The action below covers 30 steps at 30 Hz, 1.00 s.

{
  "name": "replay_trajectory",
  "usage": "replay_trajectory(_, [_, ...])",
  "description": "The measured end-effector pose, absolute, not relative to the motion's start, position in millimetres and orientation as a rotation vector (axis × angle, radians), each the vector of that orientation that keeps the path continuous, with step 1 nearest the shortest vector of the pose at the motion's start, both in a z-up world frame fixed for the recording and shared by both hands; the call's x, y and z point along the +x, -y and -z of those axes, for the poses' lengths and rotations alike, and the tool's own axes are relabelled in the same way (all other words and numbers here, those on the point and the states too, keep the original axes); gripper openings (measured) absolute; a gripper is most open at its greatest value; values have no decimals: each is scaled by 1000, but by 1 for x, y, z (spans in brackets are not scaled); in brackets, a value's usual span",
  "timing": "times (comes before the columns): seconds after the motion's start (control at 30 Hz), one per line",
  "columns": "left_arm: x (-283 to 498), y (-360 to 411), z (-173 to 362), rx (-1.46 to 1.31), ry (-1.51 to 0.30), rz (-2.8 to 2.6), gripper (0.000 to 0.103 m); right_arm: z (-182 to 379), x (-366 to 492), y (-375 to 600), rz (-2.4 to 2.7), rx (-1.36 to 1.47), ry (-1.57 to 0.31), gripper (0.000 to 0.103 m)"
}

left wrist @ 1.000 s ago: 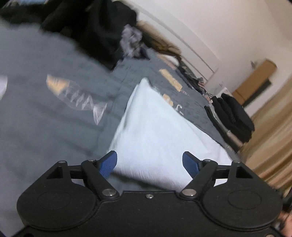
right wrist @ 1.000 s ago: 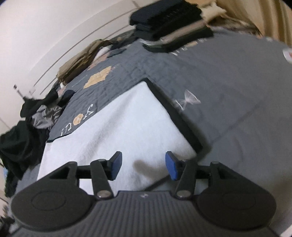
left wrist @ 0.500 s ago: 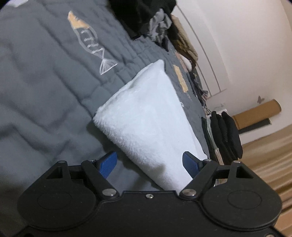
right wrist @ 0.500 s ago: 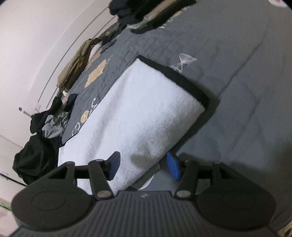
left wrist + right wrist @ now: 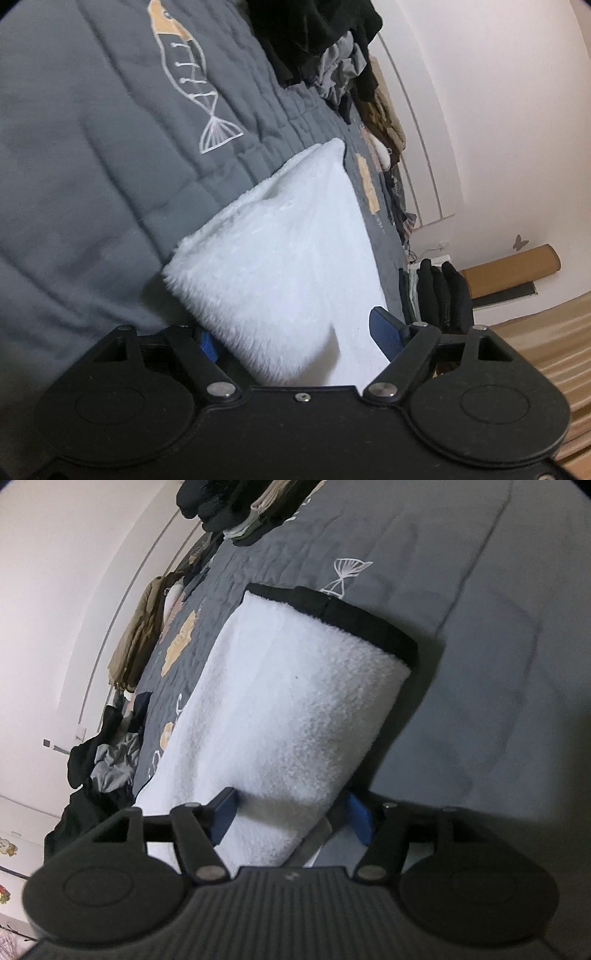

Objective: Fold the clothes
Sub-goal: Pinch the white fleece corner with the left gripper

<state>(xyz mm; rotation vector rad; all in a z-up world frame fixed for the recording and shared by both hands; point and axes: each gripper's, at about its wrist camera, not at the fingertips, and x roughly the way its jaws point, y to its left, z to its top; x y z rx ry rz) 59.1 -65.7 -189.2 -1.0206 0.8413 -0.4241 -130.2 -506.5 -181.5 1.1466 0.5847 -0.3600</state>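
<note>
Left wrist view: the left tool (image 5: pixel 295 334) stands open, its blue pads either side of a folded white fleece garment (image 5: pixel 280 258) without pressing it. Beyond lies the grey quilted bed (image 5: pixel 92 166); far ahead, a dark pile of unfolded clothes (image 5: pixel 325 40). Right wrist view: the right tool (image 5: pixel 291 814) straddles the garment's other near corner, its jaws opening with the fleece between them. A folded stack (image 5: pixel 236 513) sits far ahead. Likely the fold is being set down; both tools should clear the fleece before withdrawing, so the layers stay aligned.
</note>
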Motion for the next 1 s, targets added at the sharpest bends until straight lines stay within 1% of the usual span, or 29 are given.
replay_trajectory(0.13, [66,71,188,-1009,-840,434,76,183,-129,508,378,1177,-569,66])
replay_trajectory(0.17, [67,72,188,-1001,-839,435,73,183,-129,507,381,1178,-570,66])
replay_trajectory(0.2, [67,72,188,-994,-836,433,67,183,-128,507,384,1180,-571,66])
replay_trajectory(0.23, [67,73,189,-986,-837,428,63,183,-128,507,387,1181,-573,67])
replay_trajectory(0.27, [68,73,189,-978,-837,423,50,182,-129,507,389,1183,-571,67])
replay_trajectory(0.3, [69,73,190,-971,-841,417,33,182,-129,507,391,1186,-569,67])
replay_trajectory(0.33, [71,73,192,-964,-846,412,27,182,-129,506,392,1188,-567,67])
replay_trajectory(0.4, [72,73,193,-949,-846,403,20,183,-129,505,397,1192,-566,67])
replay_trajectory(0.5, [67,73,184,-914,-805,401,15,182,-127,504,409,1194,-562,68])
replay_trajectory(0.6, [61,68,170,-895,-771,413,13,181,-127,502,417,1202,-557,68])
replay_trajectory(0.77, [52,53,155,-887,-746,420,13,178,-124,489,408,1239,-550,68])
replay_trajectory(1.0, [39,7,144,-871,-717,374,13,180,-115,459,324,1217,-613,68])
